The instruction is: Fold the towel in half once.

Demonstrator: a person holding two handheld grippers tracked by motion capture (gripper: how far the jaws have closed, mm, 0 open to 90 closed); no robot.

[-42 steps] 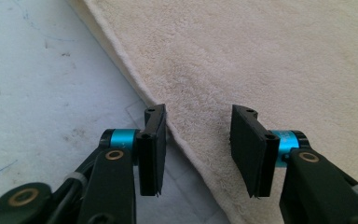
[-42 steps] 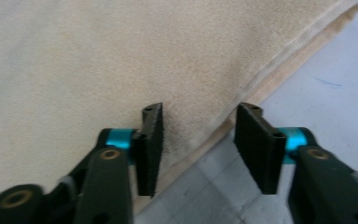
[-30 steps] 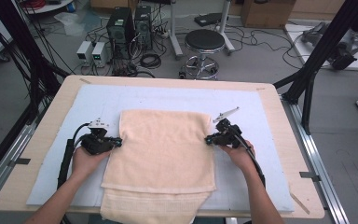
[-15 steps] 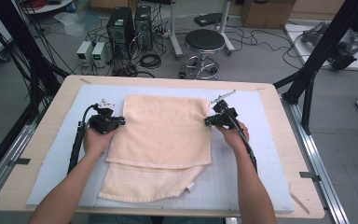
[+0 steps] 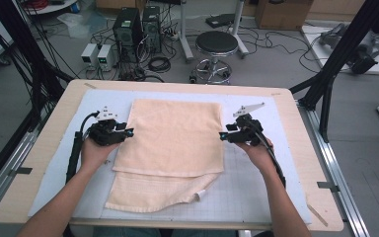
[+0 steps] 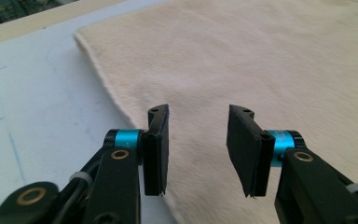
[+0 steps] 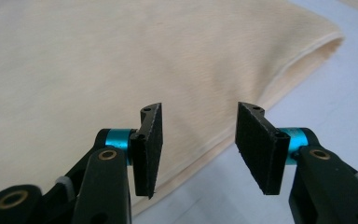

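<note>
A cream towel (image 5: 170, 143) lies folded on the white mat (image 5: 256, 182), its lower layer sticking out toward the near edge with one corner curled. My left gripper (image 5: 128, 132) sits at the towel's left edge, open, with nothing between its black pads (image 6: 156, 149). The towel (image 6: 261, 60) spreads out under and beyond them. My right gripper (image 5: 223, 135) sits at the towel's right edge, also open and empty. In the right gripper view the towel's folded edge (image 7: 242, 116) runs just under the pads (image 7: 261, 144).
The mat covers a wooden table (image 5: 44, 148) with metal rails along both sides. Beyond the far edge stand a round stool (image 5: 217, 44), computer boxes (image 5: 138, 27) and loose cables on the floor. A black frame post (image 5: 340, 54) rises at the right.
Both grippers carried the towel's edge farther away from the person, folding it over, then let go. Their jaws are now open at the towel's sides.
</note>
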